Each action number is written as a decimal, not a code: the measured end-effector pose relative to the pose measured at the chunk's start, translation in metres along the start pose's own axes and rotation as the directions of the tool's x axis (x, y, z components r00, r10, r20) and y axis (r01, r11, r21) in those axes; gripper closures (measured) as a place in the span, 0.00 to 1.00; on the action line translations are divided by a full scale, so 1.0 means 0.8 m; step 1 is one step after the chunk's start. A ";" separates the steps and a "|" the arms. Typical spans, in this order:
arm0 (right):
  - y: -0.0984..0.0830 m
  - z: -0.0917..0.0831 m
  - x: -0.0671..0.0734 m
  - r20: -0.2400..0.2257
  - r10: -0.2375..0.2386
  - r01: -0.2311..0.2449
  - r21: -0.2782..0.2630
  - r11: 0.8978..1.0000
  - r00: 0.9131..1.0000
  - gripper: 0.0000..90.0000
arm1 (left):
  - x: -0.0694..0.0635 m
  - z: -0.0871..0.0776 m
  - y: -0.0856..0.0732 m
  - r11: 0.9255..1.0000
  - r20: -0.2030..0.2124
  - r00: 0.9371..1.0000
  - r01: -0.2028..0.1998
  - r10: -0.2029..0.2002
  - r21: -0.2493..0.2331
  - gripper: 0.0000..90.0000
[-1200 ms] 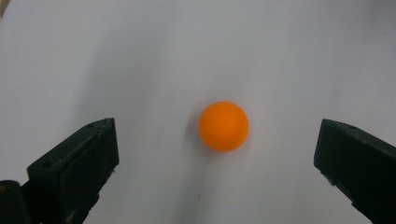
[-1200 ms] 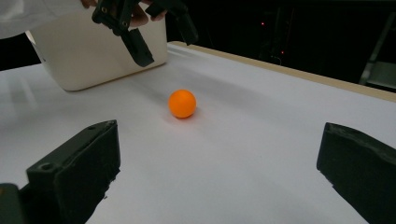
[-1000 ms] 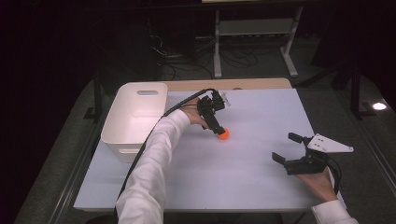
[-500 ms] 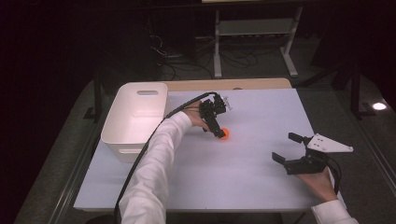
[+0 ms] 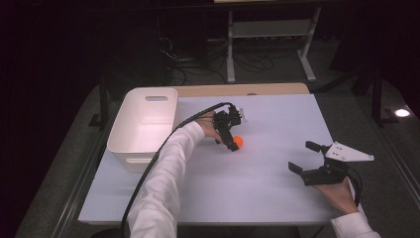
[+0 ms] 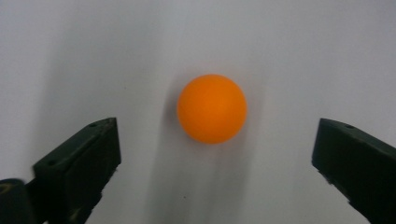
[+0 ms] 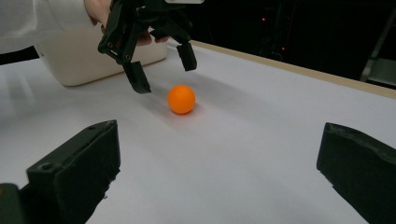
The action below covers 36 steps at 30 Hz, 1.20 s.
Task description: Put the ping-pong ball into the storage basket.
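Note:
An orange ball (image 5: pixel 238 142) (image 6: pixel 212 108) (image 7: pixel 181 99) rests on the white table (image 5: pixel 267 193), just right of its middle. My left gripper (image 5: pixel 235 136) (image 6: pixel 215 140) (image 7: pixel 164 74) hangs over it, pointing down. Its jaws have just been closing a little but still stand wide. The ball lies between them, touched by neither. My right gripper (image 5: pixel 301 156) (image 7: pixel 217 140) is low at the table's front right. It is open with nothing between its fingers and points across the table at the ball.
A white plastic bin (image 5: pixel 143 119) (image 7: pixel 93 60) stands at the table's left, close behind the left hand. A cable (image 5: pixel 148 168) trails along the left sleeve. A metal frame (image 5: pixel 267 34) and a tangle of cables on the floor sit beyond the far edge.
My left gripper has shifted only slightly over the ball. The ball and my right gripper have stayed where they were.

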State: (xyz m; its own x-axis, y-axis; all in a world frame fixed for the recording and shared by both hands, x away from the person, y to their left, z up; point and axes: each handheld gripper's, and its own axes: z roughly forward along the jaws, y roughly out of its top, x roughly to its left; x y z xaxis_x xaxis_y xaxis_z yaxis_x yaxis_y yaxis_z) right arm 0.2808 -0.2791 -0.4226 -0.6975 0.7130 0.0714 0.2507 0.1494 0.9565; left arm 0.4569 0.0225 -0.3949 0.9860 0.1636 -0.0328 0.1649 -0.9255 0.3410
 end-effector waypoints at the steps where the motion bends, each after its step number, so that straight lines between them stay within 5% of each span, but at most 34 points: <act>1: 0.000 0.000 0.000 0.000 0.000 0.000 0.000 1.000 1.000 0.00 | 0.000 0.001 0.000 1.000 -0.001 1.000 -0.003 0.003 0.004 0.04; 7: 0.000 0.002 0.000 -0.003 -0.008 0.008 0.005 1.000 1.000 0.00 | -0.004 0.006 0.003 1.000 -0.037 0.999 -0.019 0.019 0.003 0.07; 20: -0.001 0.002 0.000 -0.010 -0.004 0.004 0.012 1.000 1.000 0.00 | -0.002 0.022 0.008 1.000 -0.039 0.999 -0.023 0.023 0.012 0.17; 29: -0.001 0.002 -0.001 -0.013 -0.005 0.005 0.010 1.000 1.000 0.00 | 0.000 0.024 0.007 1.000 -0.072 0.997 -0.021 0.022 0.014 0.35; 36: 0.000 0.001 -0.001 -0.008 -0.010 0.010 0.000 1.000 1.000 0.01 | -0.001 0.028 0.010 0.999 -0.053 0.998 -0.038 0.039 0.015 0.43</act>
State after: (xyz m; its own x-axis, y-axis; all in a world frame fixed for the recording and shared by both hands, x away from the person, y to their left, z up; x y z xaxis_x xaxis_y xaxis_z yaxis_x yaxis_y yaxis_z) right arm 0.2814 -0.2792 -0.4229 -0.7051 0.7063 0.0636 0.2433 0.1567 0.9572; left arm 0.4578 0.0074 -0.4135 0.9889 0.1453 0.0308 0.1273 -0.9360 0.3282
